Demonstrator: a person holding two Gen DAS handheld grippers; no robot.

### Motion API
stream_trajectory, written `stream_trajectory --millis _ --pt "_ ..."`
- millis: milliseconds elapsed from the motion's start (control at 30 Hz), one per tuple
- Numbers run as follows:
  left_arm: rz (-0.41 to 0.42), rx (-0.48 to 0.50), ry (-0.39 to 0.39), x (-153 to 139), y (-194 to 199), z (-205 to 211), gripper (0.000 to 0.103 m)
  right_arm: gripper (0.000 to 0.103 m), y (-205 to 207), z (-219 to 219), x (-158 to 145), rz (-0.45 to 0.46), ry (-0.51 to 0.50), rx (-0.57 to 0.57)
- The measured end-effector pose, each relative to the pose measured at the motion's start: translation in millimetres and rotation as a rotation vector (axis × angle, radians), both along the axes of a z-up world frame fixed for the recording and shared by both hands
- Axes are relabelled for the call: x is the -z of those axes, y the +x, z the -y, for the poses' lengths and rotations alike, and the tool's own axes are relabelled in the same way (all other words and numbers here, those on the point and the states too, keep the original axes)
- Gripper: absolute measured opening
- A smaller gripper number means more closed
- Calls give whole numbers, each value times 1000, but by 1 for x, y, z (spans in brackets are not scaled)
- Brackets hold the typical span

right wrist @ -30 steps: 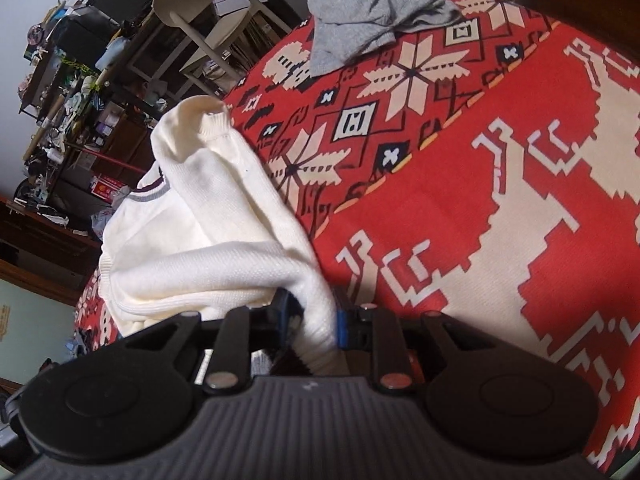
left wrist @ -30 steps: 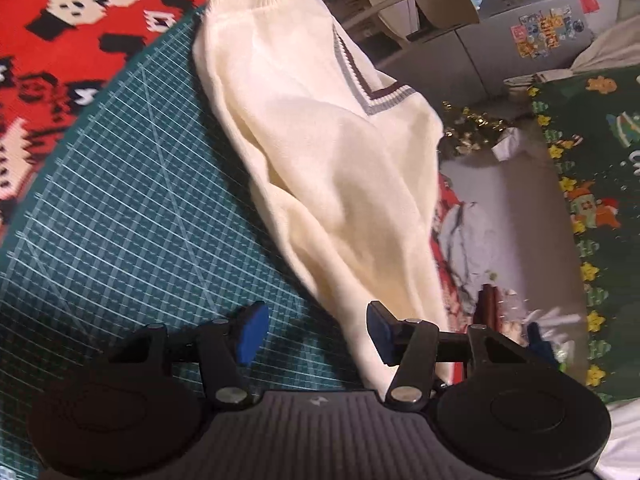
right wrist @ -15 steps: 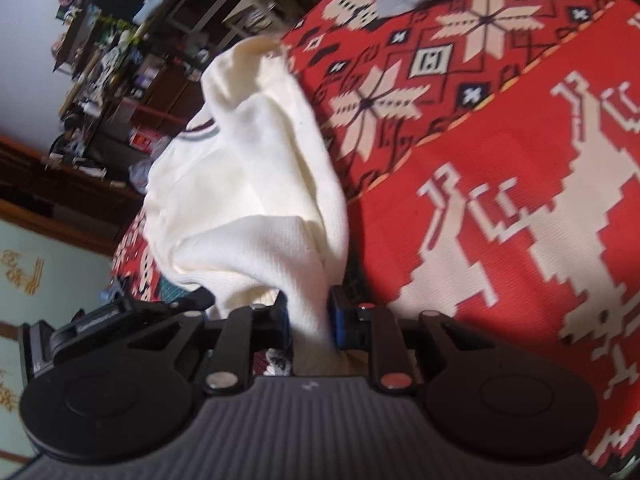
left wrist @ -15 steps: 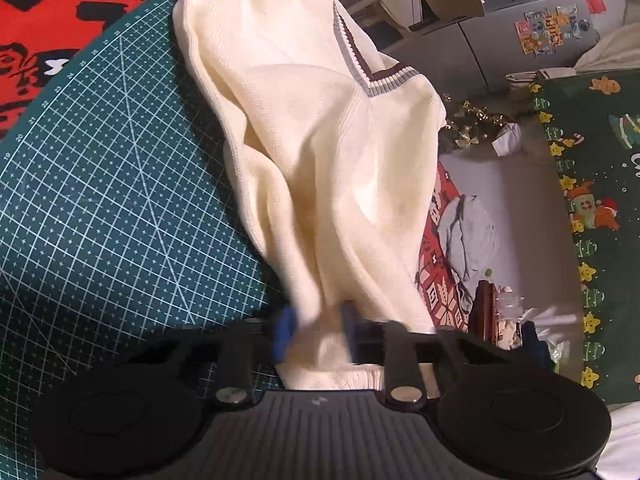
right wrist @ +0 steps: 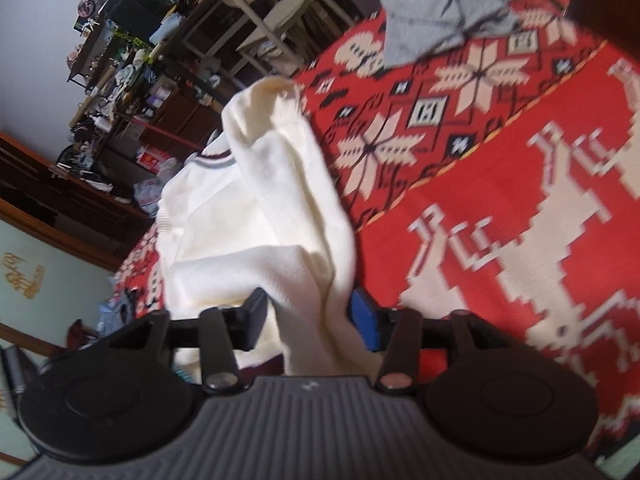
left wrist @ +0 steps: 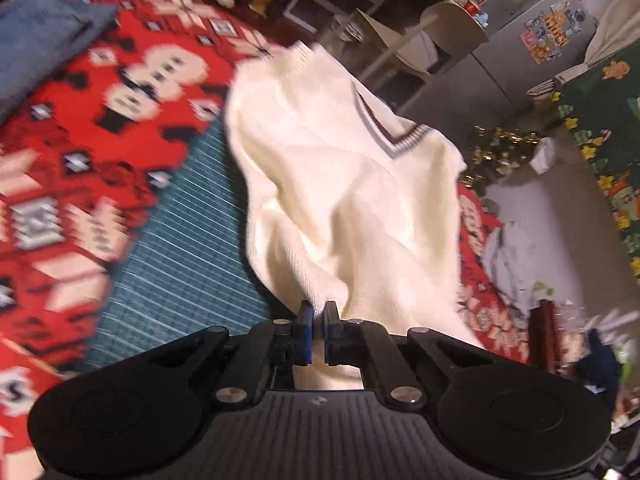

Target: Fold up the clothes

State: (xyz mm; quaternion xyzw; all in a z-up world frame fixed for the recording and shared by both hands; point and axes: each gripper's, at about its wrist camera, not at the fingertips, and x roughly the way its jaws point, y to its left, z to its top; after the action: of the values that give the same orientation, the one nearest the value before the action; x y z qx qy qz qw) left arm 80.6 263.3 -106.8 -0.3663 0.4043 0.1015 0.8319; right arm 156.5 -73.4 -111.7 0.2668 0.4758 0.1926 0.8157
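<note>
Both fisheye views bend hard toward their edges — furniture lines bow and the corners go dark. In the left wrist view motion blur smears the red patterned blanket (left wrist: 100, 152) at nine o'clock, while the cream sweater (left wrist: 352, 200) near centre stays fairly sharp under warm, dim indoor light. The right wrist view is brighter and cooler; light seems to come from about eleven o'clock, the sweater (right wrist: 256, 216) nearly washes out, and the blanket (right wrist: 520, 200) softens toward three o'clock.
</note>
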Motion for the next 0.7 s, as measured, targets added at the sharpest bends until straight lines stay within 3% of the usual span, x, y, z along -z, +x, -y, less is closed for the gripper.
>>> stream_trajectory --millis 100,233,267,367,433,600,700 --pt "0 -35 51 -11 -12 -14 5 63 -7 8 -5 22 -33 17" --pt "-13 -86 125 -21 -34 -36 5 62 -13 17 -10 46 -57 24" --pt "-21 -101 154 -22 -39 -41 5 61 -15 19 -11 50 -64 22" --pt "-55 -152 230 -23 -51 -57 5 45 -19 10 -6 28 -121 -35" --pt "-73 -181 224 -21 -58 -67 5 27 -24 2 -2 11 -158 -70" --pt "-113 -218 110 -7 -64 -83 5 27 -38 -19 2 -3 -181 -156" --pt "-119 -225 82 -5 -65 -83 6 31 -48 -36 0 3 -220 -230"
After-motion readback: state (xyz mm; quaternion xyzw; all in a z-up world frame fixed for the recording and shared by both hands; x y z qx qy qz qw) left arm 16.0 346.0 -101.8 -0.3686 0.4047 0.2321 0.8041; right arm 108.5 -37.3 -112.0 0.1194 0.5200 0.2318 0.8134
